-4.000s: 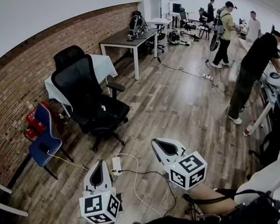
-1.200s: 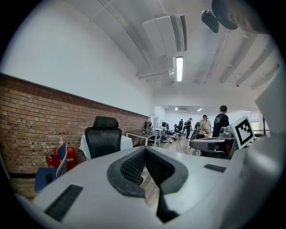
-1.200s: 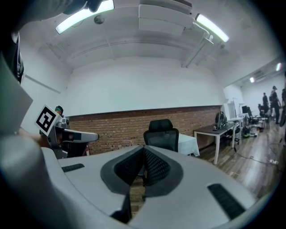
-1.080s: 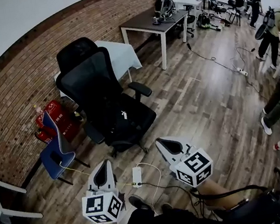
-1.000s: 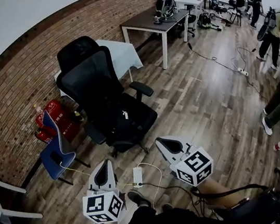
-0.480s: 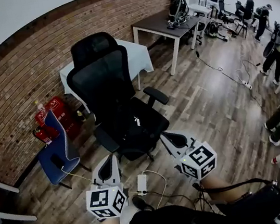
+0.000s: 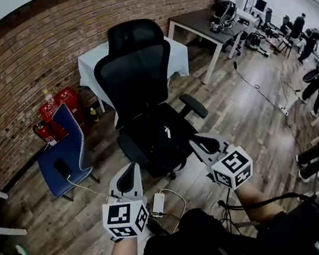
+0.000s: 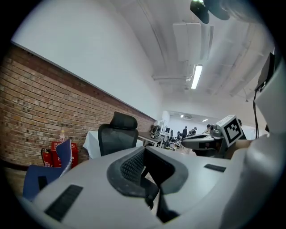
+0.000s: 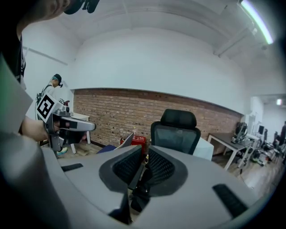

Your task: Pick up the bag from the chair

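A black bag (image 7: pixel 160 137) with a small white tag lies on the seat of the black mesh office chair (image 7: pixel 138 67), and is hard to tell from the dark seat. My left gripper (image 7: pixel 131 169) hovers just short of the seat's front left corner, its jaws shut and empty. My right gripper (image 7: pixel 196 142) sits by the seat's front right corner under the armrest, also shut and empty. The chair's back (image 8: pixel 117 136) shows in the left gripper view beyond the left gripper (image 8: pixel 144 163). The right gripper (image 9: pixel 144 167) faces the chair (image 9: pixel 175 134); its jaws hide the seat.
A blue chair (image 7: pixel 67 153) stands left of the office chair, with red fire extinguishers (image 7: pixel 60 103) by the brick wall. A white-clothed table (image 7: pixel 92 65) is behind. A power strip (image 7: pixel 158 203) and cables lie on the floor by my feet. A dark desk (image 7: pixel 203 21) and people (image 7: pixel 305 41) are far right.
I have walked up to the office chair, which now looms larger and nearer. Both grippers have come from well short of it to the seat's front edge, jaws unchanged.
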Motion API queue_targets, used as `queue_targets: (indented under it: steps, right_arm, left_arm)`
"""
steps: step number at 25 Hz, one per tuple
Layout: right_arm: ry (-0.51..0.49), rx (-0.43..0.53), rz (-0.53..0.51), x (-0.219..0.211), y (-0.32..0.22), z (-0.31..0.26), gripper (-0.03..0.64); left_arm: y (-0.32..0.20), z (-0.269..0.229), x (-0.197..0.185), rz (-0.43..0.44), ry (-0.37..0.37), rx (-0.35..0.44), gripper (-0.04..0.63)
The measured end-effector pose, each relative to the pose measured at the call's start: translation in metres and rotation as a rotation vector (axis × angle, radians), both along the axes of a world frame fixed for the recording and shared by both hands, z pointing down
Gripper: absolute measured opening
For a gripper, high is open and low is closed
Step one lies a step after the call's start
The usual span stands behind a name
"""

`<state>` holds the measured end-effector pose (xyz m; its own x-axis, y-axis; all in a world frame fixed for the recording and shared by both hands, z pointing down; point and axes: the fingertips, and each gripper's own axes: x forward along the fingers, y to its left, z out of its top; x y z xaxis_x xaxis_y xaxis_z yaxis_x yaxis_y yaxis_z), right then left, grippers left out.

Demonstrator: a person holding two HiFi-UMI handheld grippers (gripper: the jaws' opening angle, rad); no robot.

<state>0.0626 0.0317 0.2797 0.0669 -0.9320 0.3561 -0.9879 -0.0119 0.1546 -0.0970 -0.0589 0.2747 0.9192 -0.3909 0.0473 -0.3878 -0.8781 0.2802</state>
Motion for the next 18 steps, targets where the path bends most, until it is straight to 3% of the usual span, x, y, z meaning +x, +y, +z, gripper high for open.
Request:
queue_targets:
  steps: [4, 14, 18]
  right_arm:
    - [0.023, -0.046, -0.069, 0.003, -0.033, 0.011, 0.141]
    - [0.075, -0.196, -0.415, 0.017, -0.111, 0.067, 0.236]
    - [0.115, -0.287, -0.585, 0.036, -0.139, 0.103, 0.276]
  left_arm:
    - [-0.015, 0.007, -0.007, -0.035, -0.011, -0.019, 0.009]
    - [-0.041, 0.039, 0.011, -0.130, -0.079, -0.031, 0.011]
    - [-0.047, 0.057, 0.031, -0.201, -0.104, -0.086, 0.011]
